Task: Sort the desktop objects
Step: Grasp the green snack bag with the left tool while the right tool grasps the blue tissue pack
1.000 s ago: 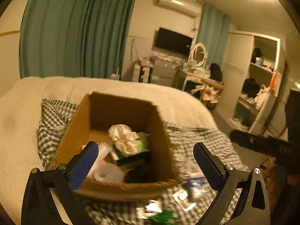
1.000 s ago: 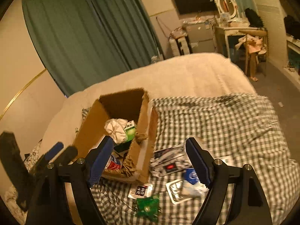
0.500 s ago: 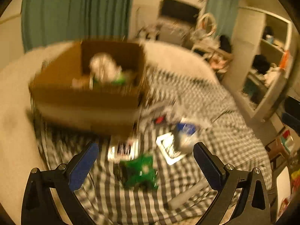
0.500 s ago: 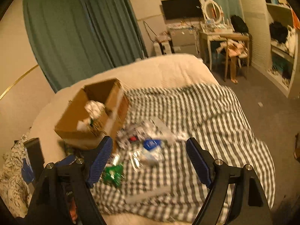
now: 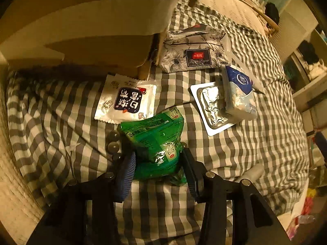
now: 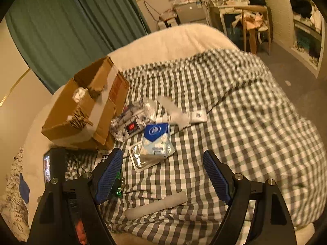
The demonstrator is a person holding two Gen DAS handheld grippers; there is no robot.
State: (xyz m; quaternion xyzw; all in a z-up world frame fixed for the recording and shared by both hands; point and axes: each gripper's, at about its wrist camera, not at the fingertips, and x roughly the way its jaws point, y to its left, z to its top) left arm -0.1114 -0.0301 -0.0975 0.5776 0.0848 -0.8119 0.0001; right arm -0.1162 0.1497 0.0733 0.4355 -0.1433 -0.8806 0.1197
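Note:
A crinkled green packet (image 5: 155,134) lies on the checked cloth (image 5: 51,122) in the left wrist view, and my left gripper (image 5: 158,153) is shut on its near end, blue pads pressing both sides. Just behind it are a white snack sachet (image 5: 126,102), a foil blister tray (image 5: 212,110), a blue-and-white tissue pack (image 5: 239,94) and a floral tissue pack (image 5: 194,53). The cardboard box (image 5: 81,30) fills the top left. My right gripper (image 6: 161,155) hovers open over the cloth, near the tissue pack (image 6: 156,138), holding nothing.
Glass beads (image 5: 113,143) sit left of the green packet. A pale tube (image 6: 157,206) lies on the cloth below the right fingers. The box (image 6: 81,110) holds crumpled white stuff. The bed edge falls off to floor, chair and shelves on the right.
My left gripper has come down from over the box to the cloth and closed from wide open onto the green packet. The right gripper moved nearer the objects, still open.

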